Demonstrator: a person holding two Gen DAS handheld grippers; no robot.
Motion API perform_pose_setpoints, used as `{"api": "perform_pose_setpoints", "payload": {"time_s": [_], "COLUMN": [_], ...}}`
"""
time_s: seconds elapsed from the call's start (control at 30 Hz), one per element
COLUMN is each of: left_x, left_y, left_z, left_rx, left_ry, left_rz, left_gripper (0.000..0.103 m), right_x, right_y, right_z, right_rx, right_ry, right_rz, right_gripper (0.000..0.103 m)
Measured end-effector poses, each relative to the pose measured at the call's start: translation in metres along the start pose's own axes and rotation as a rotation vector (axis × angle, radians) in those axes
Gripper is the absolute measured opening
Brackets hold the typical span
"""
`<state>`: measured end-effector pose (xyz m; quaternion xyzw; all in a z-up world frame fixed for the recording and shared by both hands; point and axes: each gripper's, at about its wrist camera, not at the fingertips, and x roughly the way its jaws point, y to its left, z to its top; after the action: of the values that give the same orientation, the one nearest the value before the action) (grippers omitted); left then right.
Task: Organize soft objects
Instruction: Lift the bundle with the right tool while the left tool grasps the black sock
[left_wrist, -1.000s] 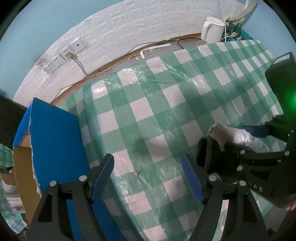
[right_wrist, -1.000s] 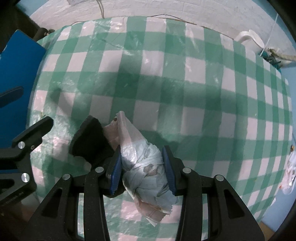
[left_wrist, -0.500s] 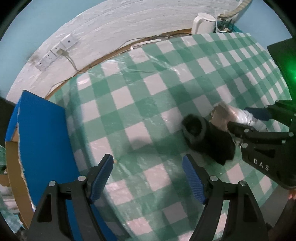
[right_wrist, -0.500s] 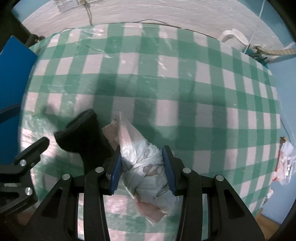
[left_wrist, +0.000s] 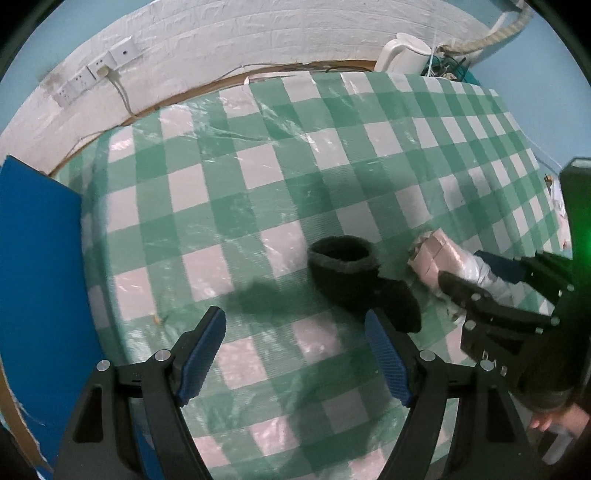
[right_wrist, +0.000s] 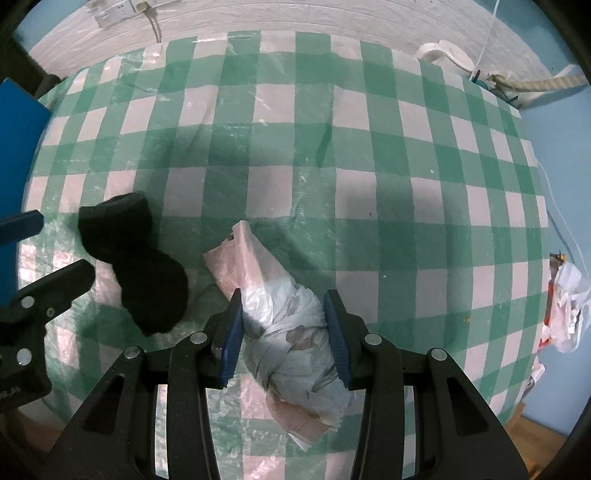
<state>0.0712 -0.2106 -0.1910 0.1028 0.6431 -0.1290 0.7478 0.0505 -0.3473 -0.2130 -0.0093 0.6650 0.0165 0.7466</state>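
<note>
A: Item one, our largest: the table under a green-and-white checked cloth (right_wrist: 369, 206). Everything else we place against it.

B: Next, the blue board (left_wrist: 37, 280), at the table's left edge in the left wrist view.

A: Then the white kettle (left_wrist: 404, 51), past the table's far edge, by the white brick wall.

B: Our right gripper (right_wrist: 283, 332) comes next, above the table's near side, pads clamped on the plastic-wrapped bundle (right_wrist: 291, 332), which lies on the cloth.

A: Our left gripper (left_wrist: 295, 356), also over the near side, stands wide apart with only cloth between its pads.

B: Smallest: the black sock (right_wrist: 136, 266), lying on the table just left of the bundle, free of both grippers.
</note>
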Motion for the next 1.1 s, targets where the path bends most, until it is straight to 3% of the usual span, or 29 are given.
{"api": "perform_pose_setpoints", "payload": {"time_s": [0.23, 0.5, 0.97, 1.1], "left_x": [0.012, 0.013, 0.033, 0.035], "left_y": [-0.016, -0.027, -0.002, -0.007], "left_z": [0.005, 0.019, 0.034, 0.039], "left_rx": [0.003, -0.047, -0.208, -0.206], "left_ry": [0.012, -0.006, 0.003, -0.003], "left_rz": [0.006, -0.03, -0.133, -0.126], "left_gripper": [0.079, 0.081, 0.085, 0.085], "right_x": [0.001, -0.003, -0.001, 0.0], "right_y": [-0.015, -0.005, -0.018, -0.02], "right_z": [-0.008, -0.018, -0.017, -0.015], "right_rx": [-0.004, -0.005, 0.028, 0.028], "right_ry": [-0.007, -0.011, -0.004, -0.006], "right_rz": [-0.003, -0.003, 0.015, 0.012], "right_gripper": [0.041, 0.041, 0.041, 0.042]}}
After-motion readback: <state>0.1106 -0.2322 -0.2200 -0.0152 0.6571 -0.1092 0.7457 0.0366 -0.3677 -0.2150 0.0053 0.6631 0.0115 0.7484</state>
